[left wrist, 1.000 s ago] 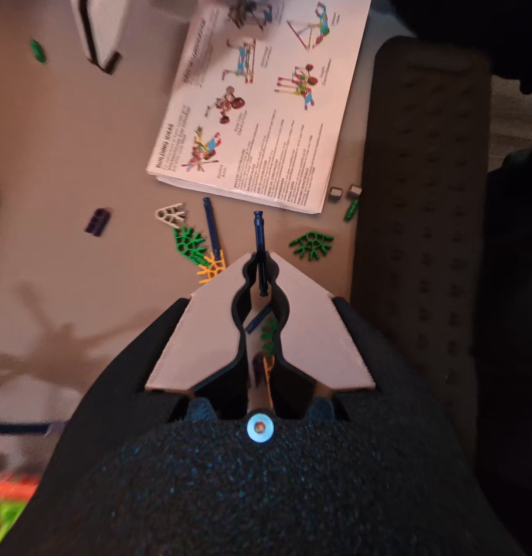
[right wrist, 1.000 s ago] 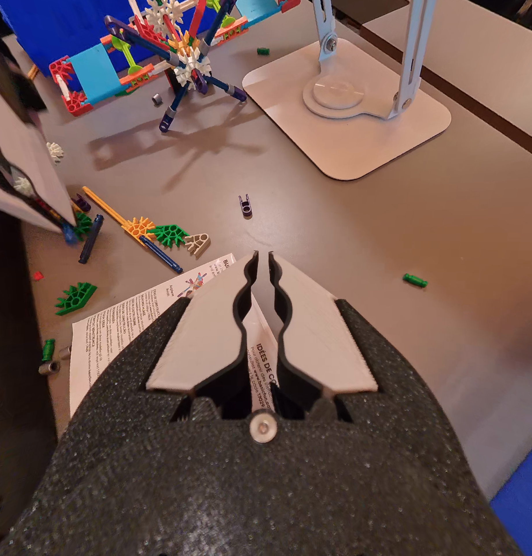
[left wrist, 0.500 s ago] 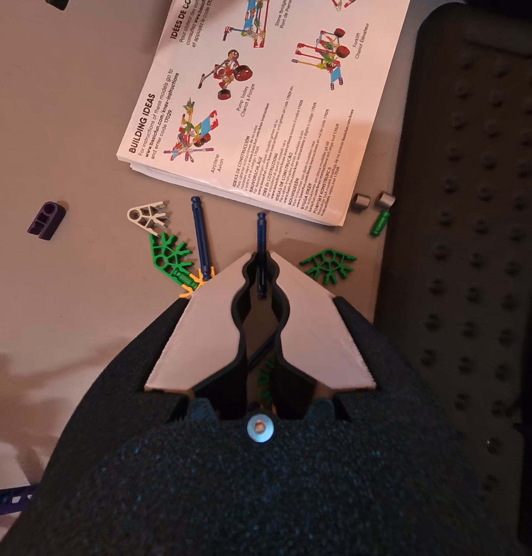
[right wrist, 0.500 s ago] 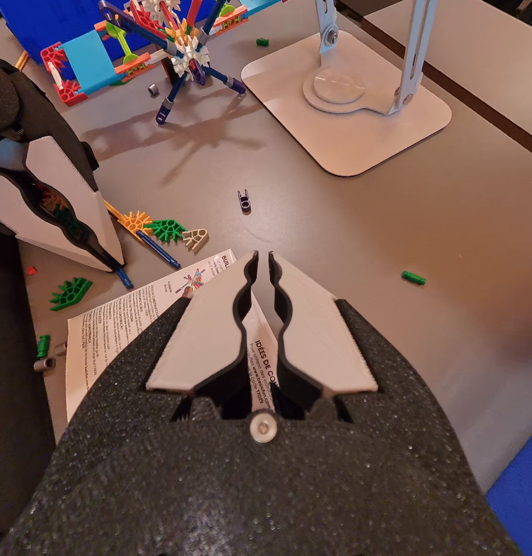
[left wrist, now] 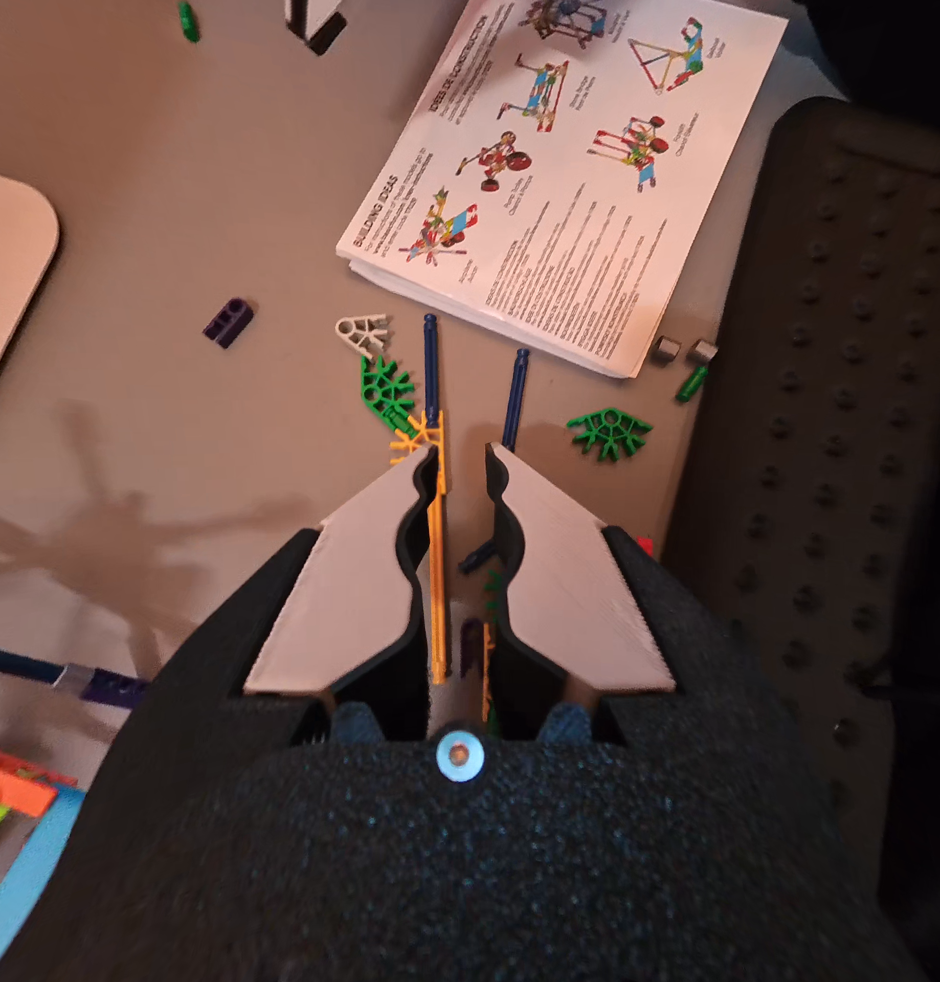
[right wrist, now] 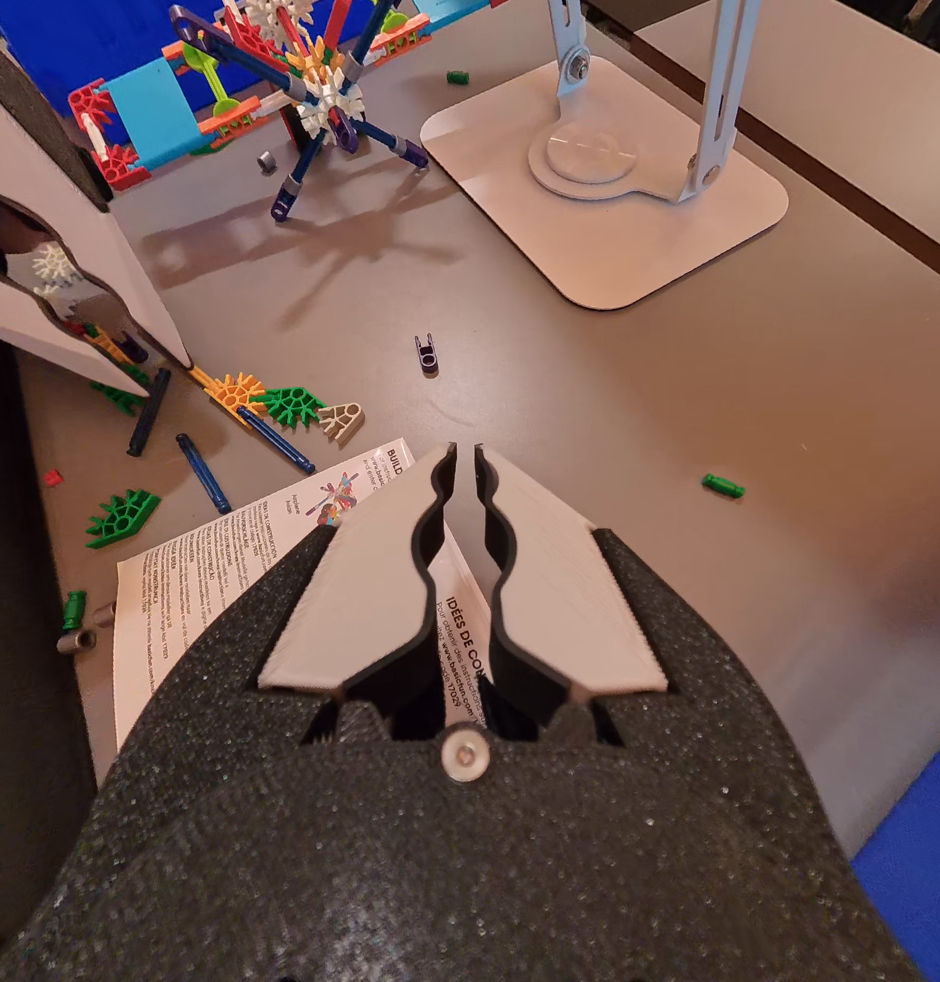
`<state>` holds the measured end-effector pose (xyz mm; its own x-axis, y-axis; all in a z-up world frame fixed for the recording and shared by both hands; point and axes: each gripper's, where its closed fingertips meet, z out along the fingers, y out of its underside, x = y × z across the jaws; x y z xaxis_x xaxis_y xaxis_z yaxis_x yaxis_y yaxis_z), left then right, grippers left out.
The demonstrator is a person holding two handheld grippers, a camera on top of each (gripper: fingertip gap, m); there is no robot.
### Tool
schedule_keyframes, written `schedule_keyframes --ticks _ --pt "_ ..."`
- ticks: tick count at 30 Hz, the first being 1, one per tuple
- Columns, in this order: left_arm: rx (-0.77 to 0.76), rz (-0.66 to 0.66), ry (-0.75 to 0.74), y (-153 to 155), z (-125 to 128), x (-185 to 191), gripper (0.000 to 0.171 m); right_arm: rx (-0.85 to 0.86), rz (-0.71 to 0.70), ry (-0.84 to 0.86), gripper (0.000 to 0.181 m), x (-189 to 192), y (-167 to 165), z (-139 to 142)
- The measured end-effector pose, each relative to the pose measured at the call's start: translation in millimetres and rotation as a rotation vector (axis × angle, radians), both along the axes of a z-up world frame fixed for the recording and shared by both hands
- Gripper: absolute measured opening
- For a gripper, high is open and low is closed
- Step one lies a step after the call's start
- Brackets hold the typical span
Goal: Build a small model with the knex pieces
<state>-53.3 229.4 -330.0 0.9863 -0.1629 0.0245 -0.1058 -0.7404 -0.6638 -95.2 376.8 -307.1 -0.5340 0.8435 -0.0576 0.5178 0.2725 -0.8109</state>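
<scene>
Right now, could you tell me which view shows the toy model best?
The right wrist view: the toy model stands whole near the top, rods radiating from a white hub, sharp and lit. The left wrist view catches only blurred orange, green and blue bits at its lower left edge.

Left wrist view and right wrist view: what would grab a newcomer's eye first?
First, the multicoloured rod-and-connector toy model with its white snowflake hub, standing at the far left of the grey table beside the white flat stand base. Next, the open left tool, low over loose parts: a yellow plastic rod between its fingers and a dark blue plastic rod just ahead, near the white printed instruction booklet.
</scene>
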Motion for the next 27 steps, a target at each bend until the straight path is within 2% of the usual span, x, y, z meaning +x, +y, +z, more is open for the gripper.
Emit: schedule_keyframes --ticks 14,19,27 --pt "-0.063 0.052 0.026 -14.9 -24.6 -6.4 0.014 0.016 0.019 -0.021 0.007 1.7 -3.2 -6.6" --pt "-0.060 0.062 0.052 -14.0 -25.3 -10.3 0.009 0.019 0.010 -0.017 0.007 1.0 -1.1 -6.2" --pt "-0.043 0.078 0.103 -12.7 -27.5 -14.8 0.010 0.027 0.006 -0.020 0.007 0.7 0.2 -8.0"
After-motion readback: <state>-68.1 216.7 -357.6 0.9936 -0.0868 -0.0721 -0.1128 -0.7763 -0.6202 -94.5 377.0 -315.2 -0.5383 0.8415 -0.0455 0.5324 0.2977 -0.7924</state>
